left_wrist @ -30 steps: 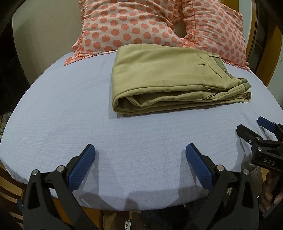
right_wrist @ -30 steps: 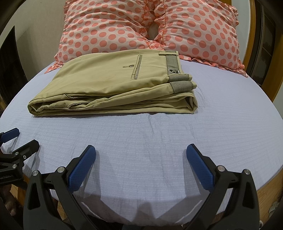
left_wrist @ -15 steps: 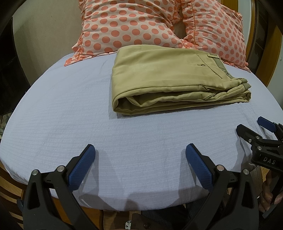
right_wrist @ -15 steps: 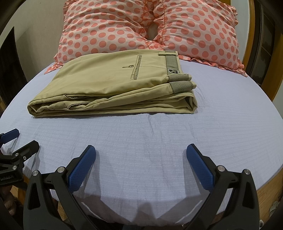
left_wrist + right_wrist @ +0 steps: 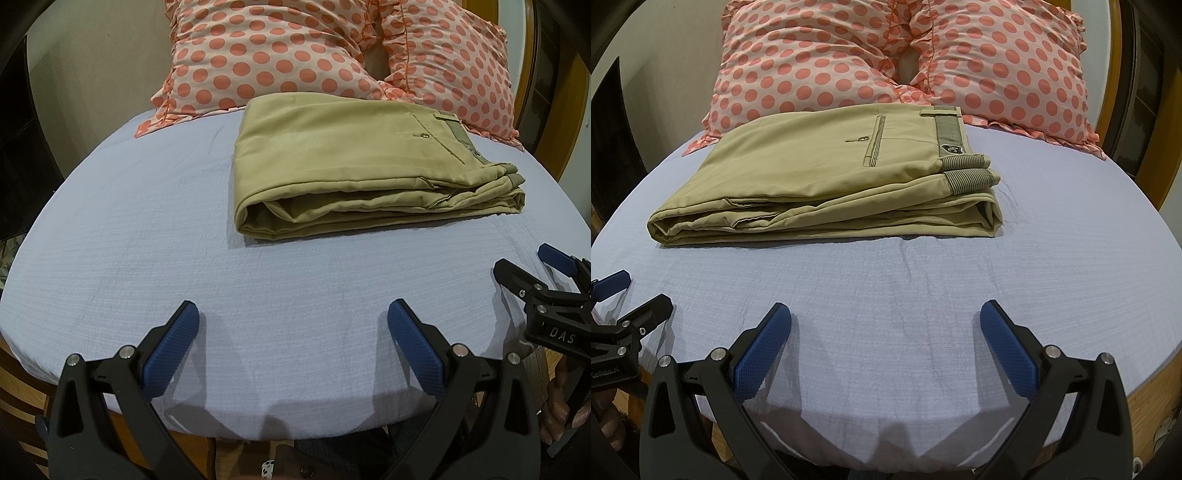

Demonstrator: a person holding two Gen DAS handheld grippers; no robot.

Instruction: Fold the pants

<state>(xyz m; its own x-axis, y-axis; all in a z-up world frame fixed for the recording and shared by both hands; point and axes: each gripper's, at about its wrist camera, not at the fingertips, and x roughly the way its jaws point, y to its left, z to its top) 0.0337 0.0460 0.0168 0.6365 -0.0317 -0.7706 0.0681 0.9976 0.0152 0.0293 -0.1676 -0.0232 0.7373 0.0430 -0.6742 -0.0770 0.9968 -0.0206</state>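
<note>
Khaki pants (image 5: pixel 354 166) lie folded in a flat stack on the pale blue bed sheet (image 5: pixel 147 258), just in front of the pillows. In the right wrist view the pants (image 5: pixel 831 177) show a back pocket and striped waistband on the right. My left gripper (image 5: pixel 293 314) is open and empty above the sheet's near edge, well short of the pants. My right gripper (image 5: pixel 885 315) is open and empty, also near the front edge. Each gripper shows at the edge of the other's view: the right gripper (image 5: pixel 524 266) and the left gripper (image 5: pixel 635 295).
Two pink pillows with coral dots (image 5: pixel 905 62) lean at the head of the bed behind the pants. A wooden bed frame (image 5: pixel 1145 387) runs along the front edge and a wooden headboard (image 5: pixel 528 55) along the right.
</note>
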